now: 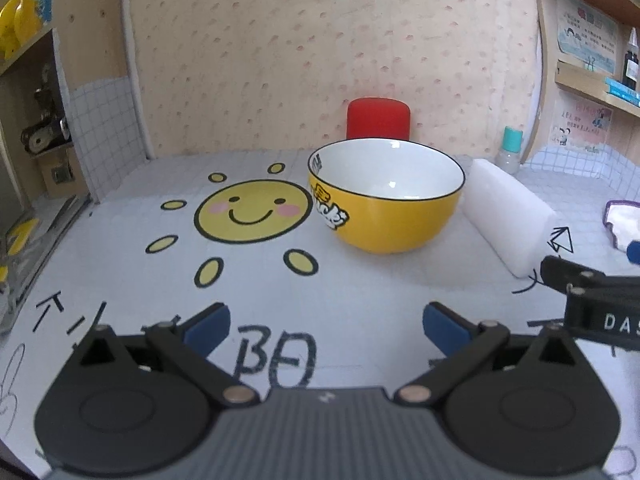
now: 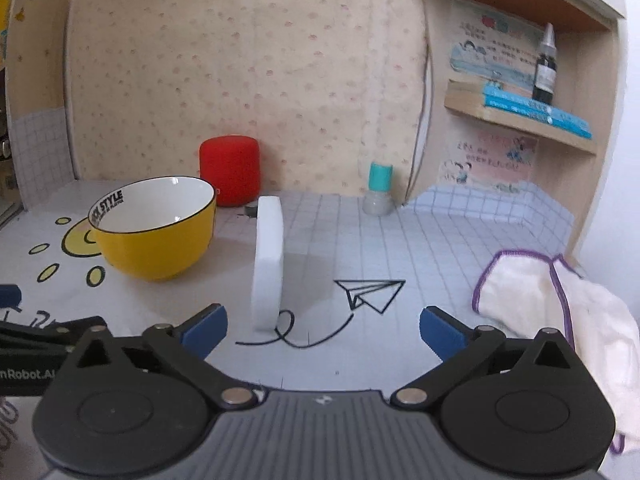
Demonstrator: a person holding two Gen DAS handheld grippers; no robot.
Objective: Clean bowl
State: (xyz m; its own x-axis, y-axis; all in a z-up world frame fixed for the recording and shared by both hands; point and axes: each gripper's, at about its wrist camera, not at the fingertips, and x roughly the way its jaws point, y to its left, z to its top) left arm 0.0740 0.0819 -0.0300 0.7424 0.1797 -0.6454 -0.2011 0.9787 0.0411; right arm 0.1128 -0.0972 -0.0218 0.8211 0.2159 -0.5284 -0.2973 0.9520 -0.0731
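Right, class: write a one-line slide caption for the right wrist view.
Open right gripper faces an upright white sponge, yellow bowl and cloth.

The left gripper (image 1: 326,330) is tilted downward, its two blue-padded fingers (image 1: 208,330) spread wide apart with nothing between them, both black linkages splayed outward from the grey ribbed body. The right gripper (image 2: 323,332) sits in much the same pose, angled downward, its blue pads (image 2: 442,332) standing far apart and empty. In the left wrist view, the right gripper's black finger shows at the right edge; in the right wrist view, the left gripper's dark arm lies at the left edge, just beside.
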